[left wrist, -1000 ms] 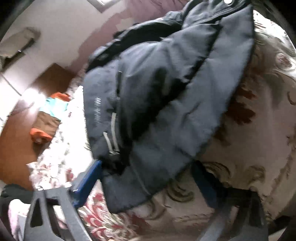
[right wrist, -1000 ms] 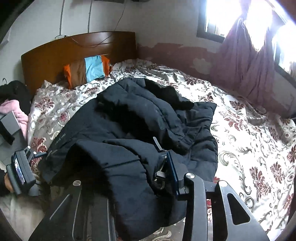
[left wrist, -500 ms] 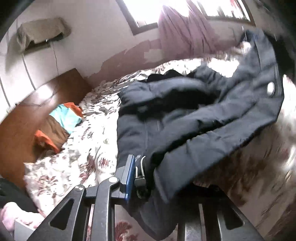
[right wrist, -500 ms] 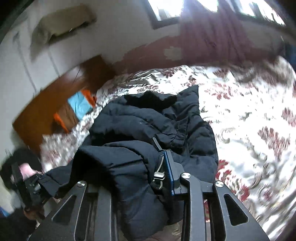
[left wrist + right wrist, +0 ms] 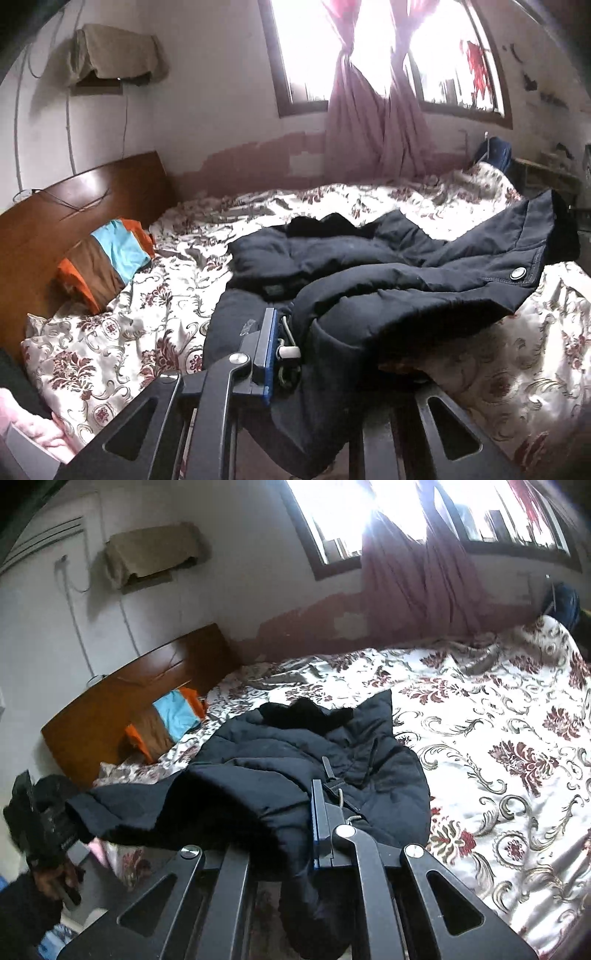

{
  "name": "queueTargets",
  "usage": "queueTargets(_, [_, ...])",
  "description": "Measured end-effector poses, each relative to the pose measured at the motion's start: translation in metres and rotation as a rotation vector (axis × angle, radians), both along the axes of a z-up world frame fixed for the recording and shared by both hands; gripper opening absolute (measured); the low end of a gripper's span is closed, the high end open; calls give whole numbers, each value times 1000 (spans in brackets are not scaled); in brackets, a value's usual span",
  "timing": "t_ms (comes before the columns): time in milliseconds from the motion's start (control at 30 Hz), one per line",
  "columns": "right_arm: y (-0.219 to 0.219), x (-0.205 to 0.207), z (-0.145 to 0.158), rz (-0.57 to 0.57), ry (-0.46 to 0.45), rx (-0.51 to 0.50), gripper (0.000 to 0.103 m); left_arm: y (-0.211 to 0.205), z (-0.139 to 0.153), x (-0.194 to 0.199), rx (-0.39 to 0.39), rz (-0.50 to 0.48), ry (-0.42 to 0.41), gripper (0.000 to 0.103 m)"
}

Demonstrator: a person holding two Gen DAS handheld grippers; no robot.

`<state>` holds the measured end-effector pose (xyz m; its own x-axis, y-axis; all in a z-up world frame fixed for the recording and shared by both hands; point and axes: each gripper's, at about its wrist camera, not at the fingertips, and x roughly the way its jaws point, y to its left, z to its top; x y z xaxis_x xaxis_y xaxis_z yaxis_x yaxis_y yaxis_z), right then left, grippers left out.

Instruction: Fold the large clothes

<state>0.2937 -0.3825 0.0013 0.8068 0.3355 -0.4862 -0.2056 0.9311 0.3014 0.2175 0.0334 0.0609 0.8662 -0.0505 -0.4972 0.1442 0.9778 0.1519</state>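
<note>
Two grippers pinch one dark padded jacket (image 5: 369,280) sprawled on the floral bedspread (image 5: 110,332). From the left wrist, we see the left gripper (image 5: 295,354) closing on the hem by the drawcord toggle — quilted, puffy, matte, one metal snap. From the right wrist, our right gripper (image 5: 291,830) is clamped on bunched fabric. Bulky and limp, we judge; grip seams, not filling.

Home bedroom, bed (image 5: 369,199), curtained window (image 5: 369,110)
</note>
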Motion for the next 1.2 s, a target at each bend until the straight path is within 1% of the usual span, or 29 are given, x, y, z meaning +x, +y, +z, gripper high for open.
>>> queueTargets(100, [5,-29,8,26,-19,-18,6,5,7,-28,-2,-1,-29,16])
queueTargets(267, [7,-75,36,71,-48,-14,6,13,20,-71,-9,-12,-38,16])
queueTargets(367, [13,-105,56,105,-95,-25,6,21,33,-98,-29,-7,-51,16])
queueTargets(433, [15,-120,66,122,-121,-32,6,26,44,-117,-35,1,-73,16])
queueTargets(533, [15,-129,74,131,-129,-21,6,31,60,-140,-37,8,-108,16])
queueTargets(600, [13,-123,75,133,-124,-9,6,33,65,-146,-45,9,-111,16])
queueTargets(667, [14,-113,73,126,-130,-25,6,34,68,-145,-48,14,-108,16])
queueTargets(733, [13,-99,68,119,-116,-2,6,33,65,-137,-39,21,-100,16])
queueTargets(800, [13,-78,63,103,-105,15,7,32,62,-126,-49,33,-83,16])
queueTargets(900, [20,-51,56,87,-113,9,7,37,58,-99,-77,51,-43,16])
queueTargets(1033, [39,-18,48,48,-166,-66,7,41,52,-62,-71,76,-16,16])
queueTargets(1200, [60,7,29,2,-223,-140,7,45,38,-23,-59,106,-1,16])
